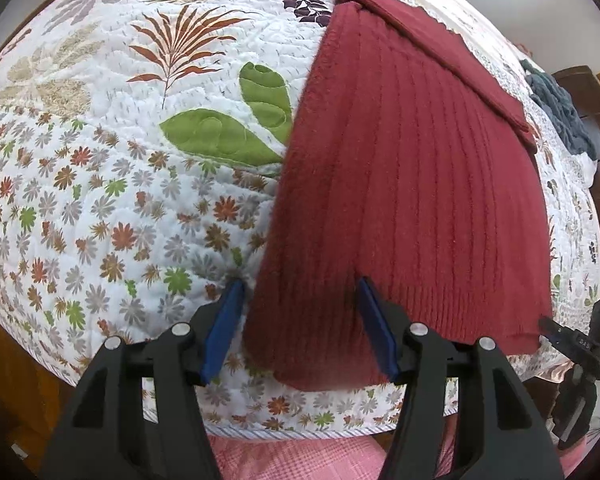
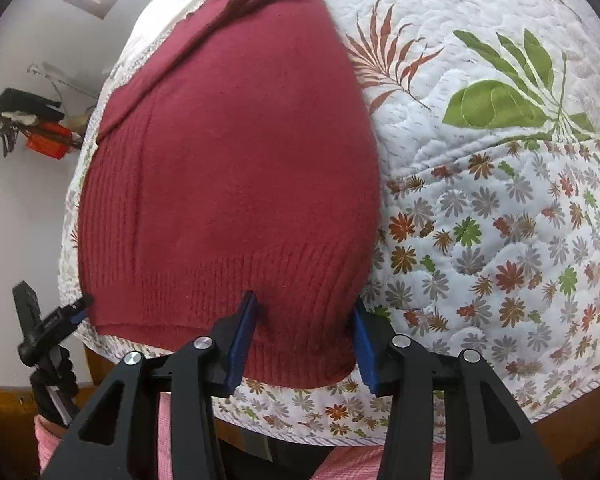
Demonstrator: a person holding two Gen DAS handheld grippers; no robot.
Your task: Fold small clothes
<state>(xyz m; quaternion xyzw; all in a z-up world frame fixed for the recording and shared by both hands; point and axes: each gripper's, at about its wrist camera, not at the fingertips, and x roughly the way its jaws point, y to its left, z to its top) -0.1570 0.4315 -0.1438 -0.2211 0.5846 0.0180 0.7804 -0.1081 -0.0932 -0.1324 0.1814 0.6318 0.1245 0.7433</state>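
- I see the dark red knitted sweater lying flat on the floral quilt of the bed, filling the centre and right of the left wrist frame.
- My left hand-held gripper is spread wide over the hem's lower left corner, clamping nothing.
- My right hand-held gripper is likewise agape, straddling the hem's lower right corner.

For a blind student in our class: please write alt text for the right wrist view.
An open two-finger claw straddles the near ribbed hem corner of a dark red knitted sweater lying flat on a floral quilt. The other claw sits at the hem's far left corner.
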